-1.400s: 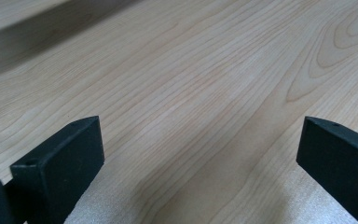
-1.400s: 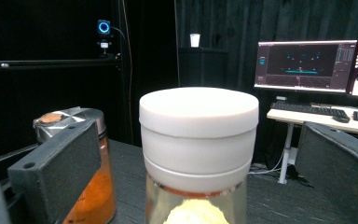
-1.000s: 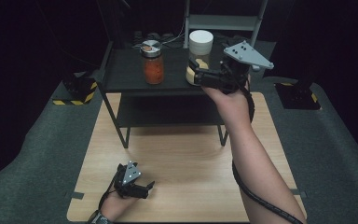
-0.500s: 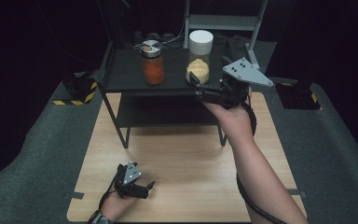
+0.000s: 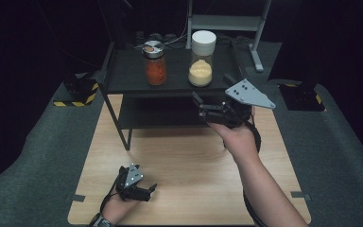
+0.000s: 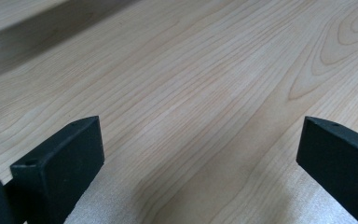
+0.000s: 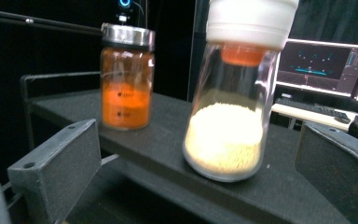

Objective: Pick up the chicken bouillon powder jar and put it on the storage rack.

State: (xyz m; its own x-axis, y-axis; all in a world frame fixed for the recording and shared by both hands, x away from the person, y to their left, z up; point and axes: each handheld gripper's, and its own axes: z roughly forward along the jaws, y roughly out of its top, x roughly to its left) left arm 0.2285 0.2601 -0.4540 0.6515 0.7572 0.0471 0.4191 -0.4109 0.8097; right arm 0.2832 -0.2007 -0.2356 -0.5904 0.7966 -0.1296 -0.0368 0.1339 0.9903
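A clear jar [image 5: 202, 59] with a white lid and pale yellow grains stands upright on the black shelf [image 5: 170, 86]. It looms close in the right gripper view as jar [image 7: 230, 107]. My right gripper [image 5: 199, 108] hovers open just in front of the shelf's front edge, a little below the jar and apart from it, jaws wide in its own view [image 7: 191, 158]. An orange-filled jar [image 5: 155, 64] with a metal lid stands to its left, also jar [image 7: 127, 79]. My left gripper [image 5: 150, 191] rests open low on the wooden table [image 5: 184, 165], nothing between its jaws [image 6: 191, 154].
The black shelf has a lower tier under its top. Grey mat surrounds the wooden table. Black-and-yellow striped blocks [image 5: 78, 92] lie at the back left. A monitor [image 7: 326, 63] and a keyboard sit behind the shelf.
My right gripper has let go of the white-lidded jar and drawn back toward the person and downward. The jar stays on the shelf. The left gripper has not moved.
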